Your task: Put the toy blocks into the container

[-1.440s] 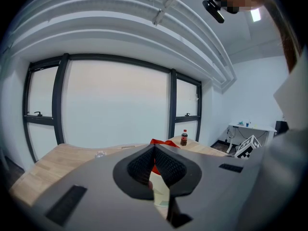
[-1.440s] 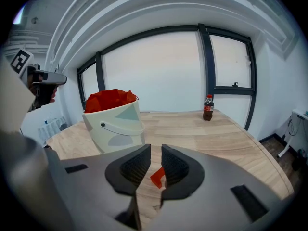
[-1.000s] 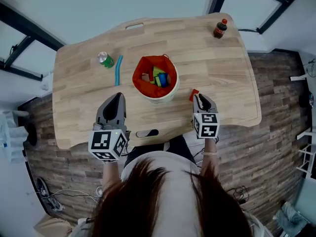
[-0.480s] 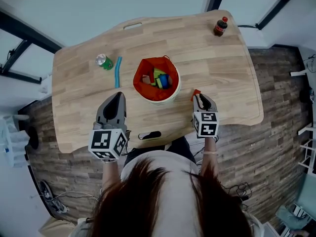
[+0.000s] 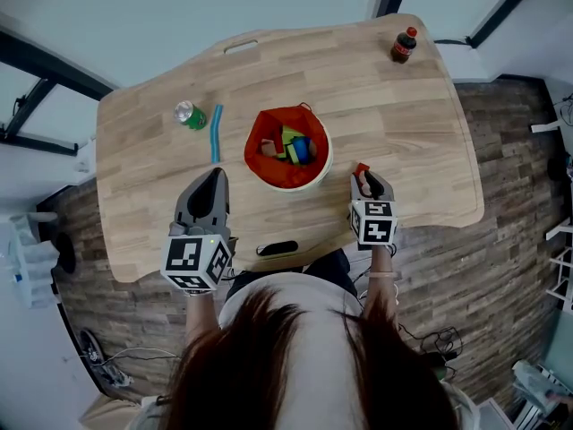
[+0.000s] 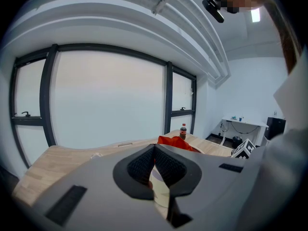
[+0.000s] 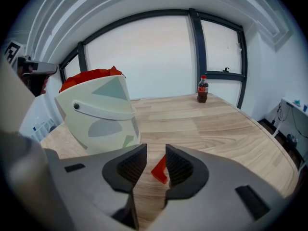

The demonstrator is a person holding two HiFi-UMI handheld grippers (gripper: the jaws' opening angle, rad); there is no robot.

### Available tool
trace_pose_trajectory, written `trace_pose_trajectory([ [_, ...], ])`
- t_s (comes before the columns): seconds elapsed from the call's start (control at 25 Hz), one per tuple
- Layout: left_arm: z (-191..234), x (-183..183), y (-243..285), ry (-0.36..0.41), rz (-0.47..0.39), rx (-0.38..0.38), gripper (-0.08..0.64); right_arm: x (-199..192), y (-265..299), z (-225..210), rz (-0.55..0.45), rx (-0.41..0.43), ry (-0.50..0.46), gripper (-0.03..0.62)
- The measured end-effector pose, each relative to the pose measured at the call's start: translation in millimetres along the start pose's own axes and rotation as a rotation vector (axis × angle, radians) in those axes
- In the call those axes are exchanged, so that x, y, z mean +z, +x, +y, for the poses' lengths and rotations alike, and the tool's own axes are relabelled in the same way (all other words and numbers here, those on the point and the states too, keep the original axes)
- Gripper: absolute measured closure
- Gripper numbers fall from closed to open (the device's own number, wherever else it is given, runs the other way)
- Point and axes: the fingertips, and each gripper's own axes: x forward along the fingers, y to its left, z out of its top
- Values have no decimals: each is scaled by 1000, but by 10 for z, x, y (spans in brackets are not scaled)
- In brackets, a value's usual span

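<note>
A white bucket (image 5: 309, 179) with a red liner (image 5: 269, 170) stands mid-table and holds several coloured toy blocks (image 5: 291, 146). A small red block (image 7: 160, 169) rests on the wood to the bucket's right, seen too in the head view as the red block (image 5: 360, 168). My right gripper (image 7: 155, 161) has just been opening. Its jaws stand apart around the block, which sits near the right pad (image 7: 176, 163). My left gripper (image 6: 154, 150) hovers at the bucket's near left, tips together, holding nothing. The head view shows the left gripper (image 5: 215, 177) and right gripper (image 5: 363, 180).
A green can (image 5: 189, 113) and a blue stick (image 5: 215, 133) lie left of the bucket. A cola bottle (image 5: 402, 46) stands at the far right corner. A dark handle slot (image 5: 277, 249) is cut near the table's front edge (image 5: 295, 260).
The right gripper has sunk a little toward the table with the red block at its tips. The left gripper has hardly shifted.
</note>
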Motion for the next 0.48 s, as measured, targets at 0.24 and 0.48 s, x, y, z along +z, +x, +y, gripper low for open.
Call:
trace_pose_trajectory([
  [0.24,43,-25,50,7,19,-7,551,-84,99,-4,35,-4,7,471],
  [0.48,67,-51,89,17,34,-11,551,-197,177,-9,69,-16,28,460],
])
